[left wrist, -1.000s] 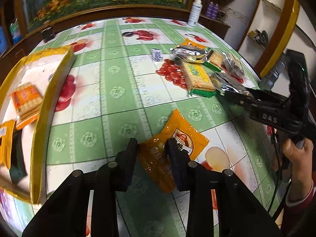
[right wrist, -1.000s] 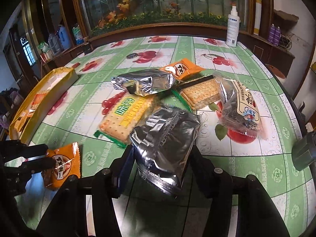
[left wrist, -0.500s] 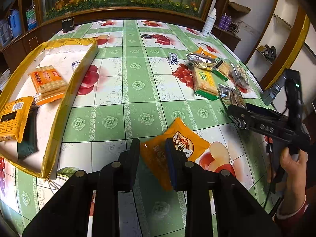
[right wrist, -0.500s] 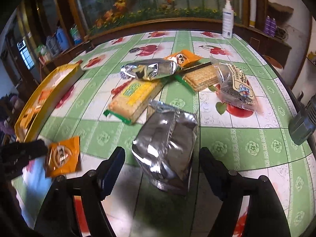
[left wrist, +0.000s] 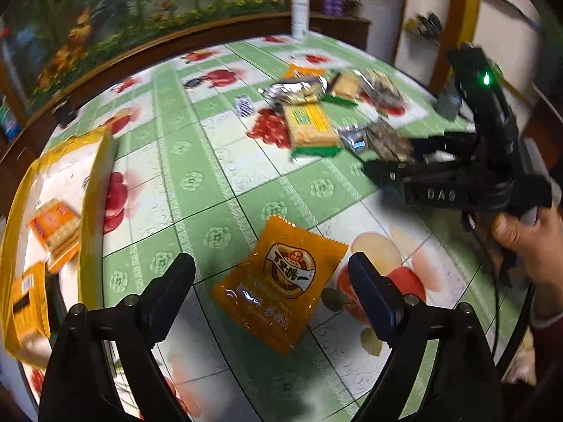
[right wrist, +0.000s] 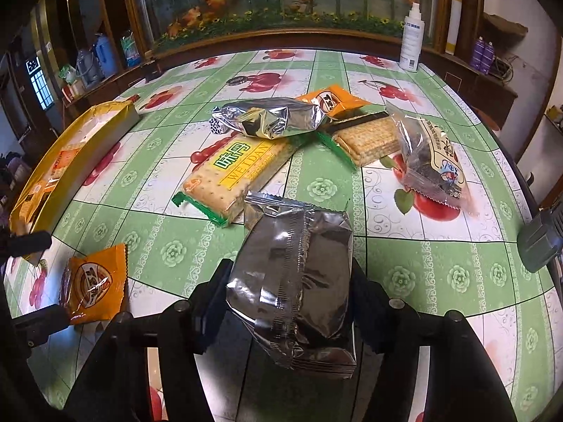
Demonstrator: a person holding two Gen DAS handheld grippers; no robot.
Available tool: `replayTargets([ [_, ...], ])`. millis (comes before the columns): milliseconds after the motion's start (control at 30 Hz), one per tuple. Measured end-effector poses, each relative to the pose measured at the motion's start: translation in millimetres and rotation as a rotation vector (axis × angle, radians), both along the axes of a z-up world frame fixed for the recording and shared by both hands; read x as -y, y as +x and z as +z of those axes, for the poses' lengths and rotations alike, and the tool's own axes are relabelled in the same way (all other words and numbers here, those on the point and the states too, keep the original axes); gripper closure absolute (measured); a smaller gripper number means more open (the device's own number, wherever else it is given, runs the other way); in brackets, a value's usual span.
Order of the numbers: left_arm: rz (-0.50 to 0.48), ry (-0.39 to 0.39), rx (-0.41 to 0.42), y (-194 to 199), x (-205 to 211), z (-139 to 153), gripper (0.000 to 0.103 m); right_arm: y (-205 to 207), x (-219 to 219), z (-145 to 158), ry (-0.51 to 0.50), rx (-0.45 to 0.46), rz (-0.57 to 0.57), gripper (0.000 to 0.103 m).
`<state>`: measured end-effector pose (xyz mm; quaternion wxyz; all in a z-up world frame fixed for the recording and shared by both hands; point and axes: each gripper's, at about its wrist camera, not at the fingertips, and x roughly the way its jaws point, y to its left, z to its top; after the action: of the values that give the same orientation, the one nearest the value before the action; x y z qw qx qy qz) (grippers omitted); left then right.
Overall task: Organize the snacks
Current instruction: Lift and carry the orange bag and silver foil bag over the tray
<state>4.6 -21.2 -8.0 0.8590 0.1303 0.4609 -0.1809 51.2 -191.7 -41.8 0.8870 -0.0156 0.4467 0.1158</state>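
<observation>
My left gripper is open, its fingers on either side of an orange snack packet that lies flat on the table; the packet also shows in the right wrist view. My right gripper is shut on a silver foil packet, seen from the side in the left wrist view. A yellow tray with orange cracker packs stands at the left. A pile of snacks, with a yellow-green cracker pack, lies beyond.
A second silver packet, an orange packet, a biscuit pack and a clear bag of dark snacks lie in the pile. A white spray bottle stands at the table's far edge. A wooden ledge runs behind.
My left gripper has opened and let go of the orange packet, which now lies flat. My right gripper has closed in on the silver packet after standing wider half a second ago.
</observation>
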Motion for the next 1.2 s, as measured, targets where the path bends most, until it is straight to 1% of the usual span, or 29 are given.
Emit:
replayTargets([
  [67, -0.027, 0.069, -0.029, 4, 5, -10, 0.014, 0, 1, 0, 0.007, -0.001, 0.0, 0.039],
  [100, -0.031, 0.12, -0.026, 6, 8, -16, 0.014, 0, 0, 0, 0.006, -0.001, 0.001, 0.039],
  [133, -0.035, 0.156, -0.025, 6, 11, -21, 0.014, 0, 0, 0, 0.004, -0.001, 0.003, 0.039],
  [167, -0.043, 0.16, -0.015, 5, 12, -23, 0.013, 0, 0, 0, 0.004, -0.001, 0.004, 0.039],
  [233, -0.059, 0.127, -0.028, 4, 12, -25, 0.014, 0, 1, 0, 0.012, -0.001, 0.006, 0.039],
  [300, -0.049, 0.083, -0.047, 5, 9, -26, 0.02, 0, 2, 0, 0.018, 0.0, 0.007, 0.039],
  [367, -0.046, 0.007, -0.072, 4, 6, -25, 0.049, 0, 1, 0, 0.015, 0.003, 0.007, 0.039],
  [400, -0.034, -0.005, -0.066, 3, 5, -24, 0.05, -1, 1, 0, 0.013, 0.004, 0.008, 0.039],
  [467, -0.013, 0.006, -0.035, -2, 6, -23, 0.056, -1, 1, 0, 0.012, 0.01, 0.009, 0.039],
  [567, 0.038, 0.017, -0.007, -10, 6, -22, 0.061, -3, 3, 0, 0.025, 0.018, 0.006, 0.04],
  [667, 0.083, 0.011, 0.01, -16, 3, -17, 0.064, -6, 5, 2, 0.07, 0.022, 0.012, 0.041],
  [767, 0.14, -0.028, 0.025, -22, -6, -7, 0.064, -14, 4, 7, 0.093, 0.038, 0.018, 0.041],
  [900, 0.213, -0.066, 0.052, -26, -21, 9, 0.064, -24, -1, 21, 0.128, 0.065, 0.044, 0.042],
  [1000, 0.257, -0.079, 0.075, -28, -30, 18, 0.064, -31, -8, 33, 0.156, 0.083, 0.076, 0.042],
  [1067, 0.3, -0.064, 0.095, -29, -38, 22, 0.064, -36, -16, 40, 0.159, 0.096, 0.096, 0.042],
  [1133, 0.349, -0.024, 0.129, -31, -45, 25, 0.063, -40, -24, 46, 0.176, 0.103, 0.124, 0.042],
  [1200, 0.391, -0.017, 0.144, -33, -54, 28, 0.063, -43, -32, 50, 0.193, 0.105, 0.148, 0.042],
])
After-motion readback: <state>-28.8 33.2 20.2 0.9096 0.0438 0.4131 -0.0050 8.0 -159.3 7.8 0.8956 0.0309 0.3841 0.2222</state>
